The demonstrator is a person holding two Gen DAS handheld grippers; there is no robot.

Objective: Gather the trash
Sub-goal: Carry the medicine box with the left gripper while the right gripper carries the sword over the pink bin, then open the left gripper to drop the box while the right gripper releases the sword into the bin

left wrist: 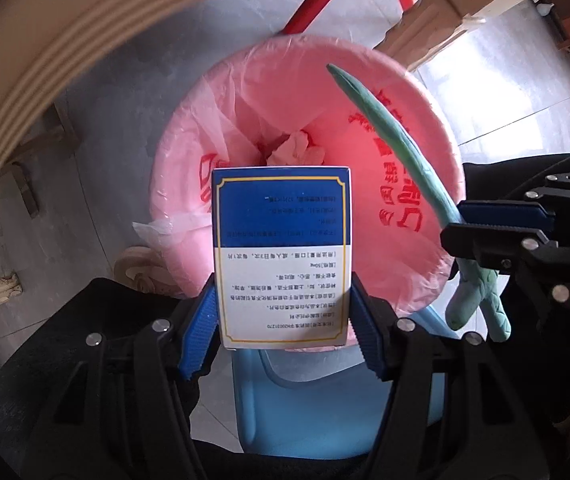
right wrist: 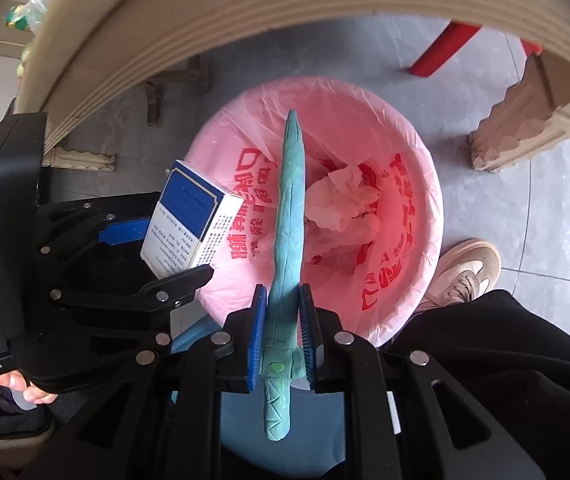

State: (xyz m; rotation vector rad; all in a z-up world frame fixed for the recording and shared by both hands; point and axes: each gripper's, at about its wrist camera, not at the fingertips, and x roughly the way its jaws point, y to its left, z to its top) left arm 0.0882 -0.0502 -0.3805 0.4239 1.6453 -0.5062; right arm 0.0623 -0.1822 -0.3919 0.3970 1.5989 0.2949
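Left tongs (left wrist: pixel 283 320) clamp a blue-and-white box (left wrist: pixel 282 256) by its lower sides, blue pads pressed on both edges; box stands upright, printed text upside down in the left wrist view. Box hangs over the near rim of the trash bin (left wrist: pixel 441 160), which has a pink bag liner with red print. Right tongs (right wrist: pixel 283 332) grip a long green-teal toy sword (right wrist: pixel 291 216) near its hilt, pads tight against both sides; blade points forward over the bin opening, hilt end sticks back past the pads. In the left wrist view the sword (left wrist: pixel 385 136) crosses the bin's right half diagonally, right tongs (left wrist: pixel 489 228) seen at the right edge. Crumpled tissue (right wrist: pixel 341 200) lies at the bottom of the bin. Bin stands on grey tile floor (right wrist: pixel 545 200) under a curved beige edge (right wrist: pixel 245 12). A tan shoe (right wrist: pixel 465 272) sits just right of the bin. Red legs (left wrist: pixel 313 0) beyond the bin.
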